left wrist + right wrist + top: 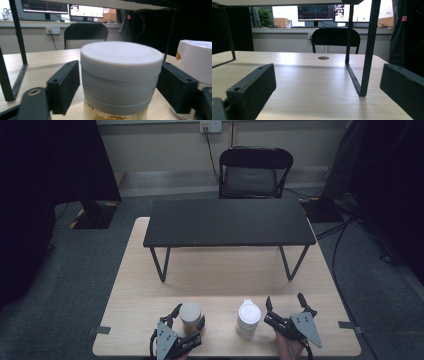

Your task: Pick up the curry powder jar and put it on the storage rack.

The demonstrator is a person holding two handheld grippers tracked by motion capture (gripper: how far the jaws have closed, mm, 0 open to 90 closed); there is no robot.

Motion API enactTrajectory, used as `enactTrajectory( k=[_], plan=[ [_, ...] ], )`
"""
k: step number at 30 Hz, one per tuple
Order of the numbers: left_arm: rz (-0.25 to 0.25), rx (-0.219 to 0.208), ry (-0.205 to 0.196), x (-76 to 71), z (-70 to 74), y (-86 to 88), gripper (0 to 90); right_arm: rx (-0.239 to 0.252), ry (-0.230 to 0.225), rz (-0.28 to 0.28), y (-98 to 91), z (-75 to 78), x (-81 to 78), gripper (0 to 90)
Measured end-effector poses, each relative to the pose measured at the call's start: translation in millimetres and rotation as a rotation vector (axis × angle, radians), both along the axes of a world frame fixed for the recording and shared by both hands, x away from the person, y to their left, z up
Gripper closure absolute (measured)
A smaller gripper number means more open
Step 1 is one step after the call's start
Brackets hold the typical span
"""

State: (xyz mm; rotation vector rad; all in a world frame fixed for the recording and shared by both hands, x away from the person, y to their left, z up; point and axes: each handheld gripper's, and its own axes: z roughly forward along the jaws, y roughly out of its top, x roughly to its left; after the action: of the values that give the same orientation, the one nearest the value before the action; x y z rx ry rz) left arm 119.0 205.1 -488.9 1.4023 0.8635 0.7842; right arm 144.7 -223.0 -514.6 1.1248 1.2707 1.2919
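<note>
Left gripper [189,319] sits low at the worktop's [225,275] near edge, pointing forward, its fingers [65,82] narrowed around the grey-lidded jar [190,316], both pads against the lid sides. Right gripper [285,306] rests level beside the white-lidded jar [248,319], fingers [253,87] spread wide, holding nothing. No readable labels.

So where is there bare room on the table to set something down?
Free: the black shelf top, the wood under it between its legs, and the table strip left of the jar. Crowded: the near edge, where left gripper, jar, white bottle and right gripper line up.
</note>
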Motion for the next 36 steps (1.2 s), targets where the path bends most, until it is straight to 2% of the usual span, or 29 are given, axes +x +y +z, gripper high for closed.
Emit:
enactTrajectory(
  k=[6,9,20,27,36],
  plan=[
    [-0.006,-0.01,-0.011,0.9,-2.6,2.9,29.4,0.0,0.0,0.0,0.1,-0.1,0.0,0.0],
    [-0.013,0.002,-0.022,0.5,-3.2,3.3,33.5,0.0,-0.001,-0.001,0.1,-0.2,-0.1,0.0],
    [-0.001,0.004,-0.029,-0.6,-3.8,-0.4,33.9,-0.001,0.0,-0.002,0.3,0.1,0.1,0.0],
    [0.002,0.005,-0.017,1.5,-0.9,1.0,34.1,0.0,-0.001,-0.003,0.5,-0.1,0.0,0.0],
    [-0.001,0.026,-0.015,4.3,3.9,1.3,34.1,0.0,0.0,-0.004,0.7,0.0,0.0,0.0]
  ],
)
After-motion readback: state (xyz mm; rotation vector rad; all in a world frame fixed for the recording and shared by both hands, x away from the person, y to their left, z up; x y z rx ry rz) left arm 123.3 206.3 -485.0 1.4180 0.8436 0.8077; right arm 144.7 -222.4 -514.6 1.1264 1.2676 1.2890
